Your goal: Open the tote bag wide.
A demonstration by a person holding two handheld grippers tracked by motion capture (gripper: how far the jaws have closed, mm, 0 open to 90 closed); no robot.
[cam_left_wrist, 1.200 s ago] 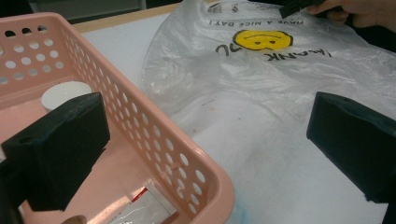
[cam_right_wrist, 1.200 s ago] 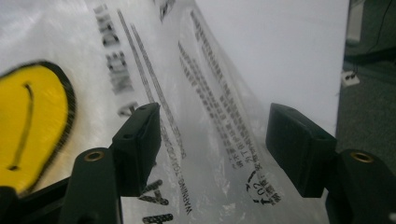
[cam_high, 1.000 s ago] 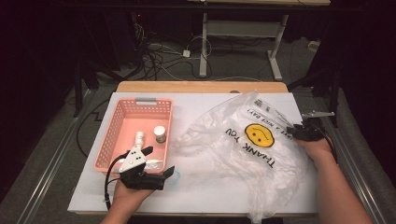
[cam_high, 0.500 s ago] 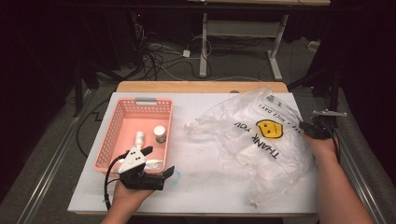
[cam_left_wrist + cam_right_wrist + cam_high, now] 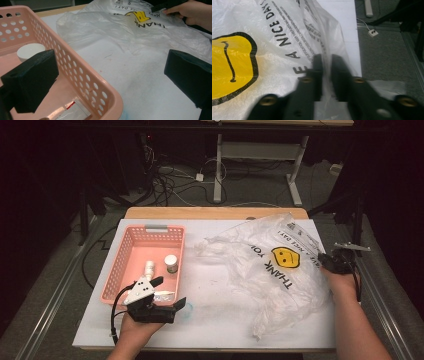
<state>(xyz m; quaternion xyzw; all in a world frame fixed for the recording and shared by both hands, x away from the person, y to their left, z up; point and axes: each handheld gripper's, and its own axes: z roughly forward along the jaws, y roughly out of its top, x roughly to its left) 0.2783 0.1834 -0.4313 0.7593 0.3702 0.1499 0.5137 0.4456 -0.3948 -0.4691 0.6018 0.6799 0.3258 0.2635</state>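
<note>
The clear plastic bag carries black print. In the right gripper view, "A NICE DAY" runs in capitals just left of and above the right gripper's closed fingers, which pinch the bag's film; the start of the phrase is cut to "E" beside them. Left of that sits a yellow smiley face outlined in black. Several lines of fine print slant above the fingers, too small to read. In the high view, "THANK" reads below the face, followed by "YO".
</note>
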